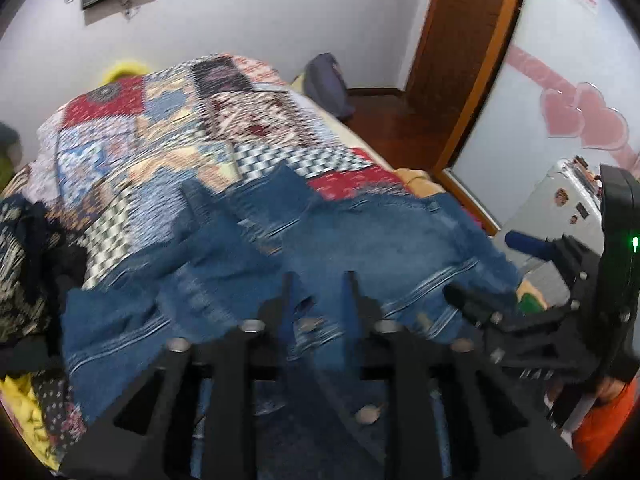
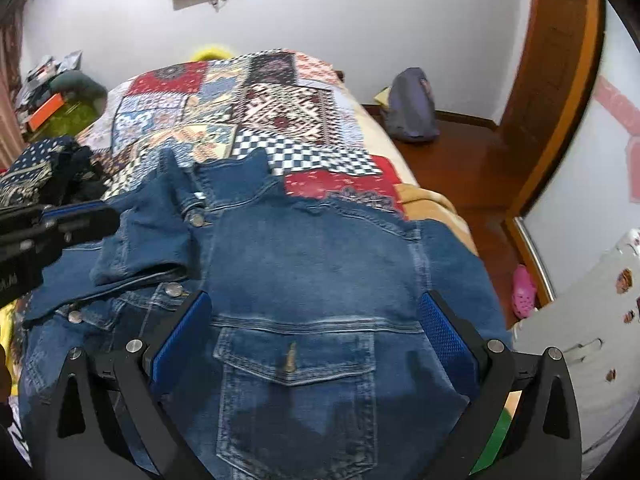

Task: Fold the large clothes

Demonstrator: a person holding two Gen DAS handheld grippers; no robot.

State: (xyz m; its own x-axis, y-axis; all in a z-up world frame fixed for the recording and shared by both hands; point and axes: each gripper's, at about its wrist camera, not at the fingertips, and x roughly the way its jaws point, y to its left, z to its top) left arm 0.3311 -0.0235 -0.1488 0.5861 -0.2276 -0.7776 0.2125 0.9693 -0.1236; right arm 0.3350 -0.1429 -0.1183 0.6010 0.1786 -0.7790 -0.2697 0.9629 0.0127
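A blue denim jacket [image 2: 312,264] lies on a patchwork quilt [image 2: 248,120]. The right gripper [image 2: 314,316] hovers spread wide; the left gripper [image 1: 320,292] stands slightly parted, pinching nothing.

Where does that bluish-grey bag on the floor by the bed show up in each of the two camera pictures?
Left wrist view: the bluish-grey bag sits at upper centre, on the floor just right of the bed's far end.
Right wrist view: the bag is upper right, again on the floor right of the bed.
Shared landmark: the black-and-white checkered patch of the quilt, just beyond the denim jacket.
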